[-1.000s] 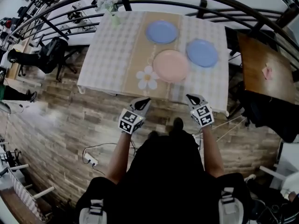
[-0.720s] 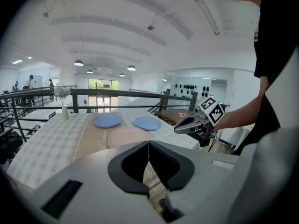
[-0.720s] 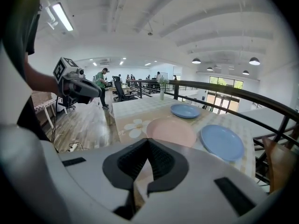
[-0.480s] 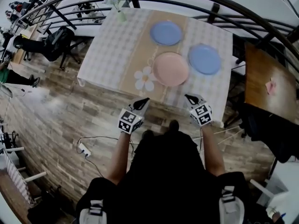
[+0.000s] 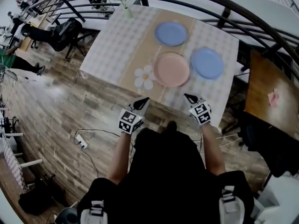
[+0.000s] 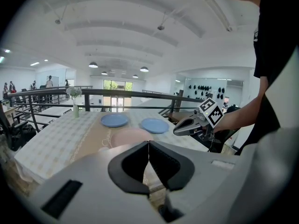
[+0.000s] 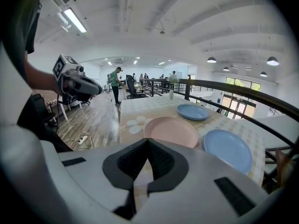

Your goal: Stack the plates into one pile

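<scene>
Plate, pink, just ahead of left claw and right claw, both closed, empty.

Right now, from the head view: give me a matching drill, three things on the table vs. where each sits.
Things:
1 pink plate
2 vase
3 white daisy shape

Places:
A far left corner of the table
B on the tan runner, just left of the pink plate
C right side of the runner, next to a blue plate

Pairs: 1-C, 2-A, 3-B
</scene>
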A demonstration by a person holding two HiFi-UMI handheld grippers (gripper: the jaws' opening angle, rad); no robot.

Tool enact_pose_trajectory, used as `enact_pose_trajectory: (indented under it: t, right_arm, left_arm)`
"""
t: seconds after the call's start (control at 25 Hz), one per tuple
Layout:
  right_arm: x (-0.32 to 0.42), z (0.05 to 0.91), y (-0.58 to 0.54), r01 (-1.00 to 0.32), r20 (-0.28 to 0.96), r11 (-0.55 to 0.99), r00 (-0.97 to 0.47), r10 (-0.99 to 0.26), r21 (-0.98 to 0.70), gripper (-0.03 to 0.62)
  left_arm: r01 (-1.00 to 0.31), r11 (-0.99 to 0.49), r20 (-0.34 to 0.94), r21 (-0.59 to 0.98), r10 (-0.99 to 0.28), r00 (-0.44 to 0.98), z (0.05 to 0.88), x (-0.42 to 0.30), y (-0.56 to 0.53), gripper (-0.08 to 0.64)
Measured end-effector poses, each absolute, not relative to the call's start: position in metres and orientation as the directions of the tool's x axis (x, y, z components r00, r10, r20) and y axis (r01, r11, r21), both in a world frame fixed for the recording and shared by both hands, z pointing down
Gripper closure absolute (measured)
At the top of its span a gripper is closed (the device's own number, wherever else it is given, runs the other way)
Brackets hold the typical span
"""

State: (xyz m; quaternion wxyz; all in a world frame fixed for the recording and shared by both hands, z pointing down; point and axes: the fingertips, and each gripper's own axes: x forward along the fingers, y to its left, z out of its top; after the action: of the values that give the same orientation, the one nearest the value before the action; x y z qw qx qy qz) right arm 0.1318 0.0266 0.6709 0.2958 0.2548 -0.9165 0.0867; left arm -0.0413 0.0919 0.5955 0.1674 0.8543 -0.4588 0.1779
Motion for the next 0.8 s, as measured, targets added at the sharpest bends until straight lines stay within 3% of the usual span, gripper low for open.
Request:
enact_pose_trajectory:
  t: [0.8]
  right_arm:
    - [0.098, 0.680, 0.011, -0.478, 0.609, 0.879, -0.699, -0.376, -0.006, 0.594]
  left_arm:
    - [-0.860, -0.489, 0.456, 0.142, -0.739, 0.496, 0.604, -0.070, 0.080, 0.557]
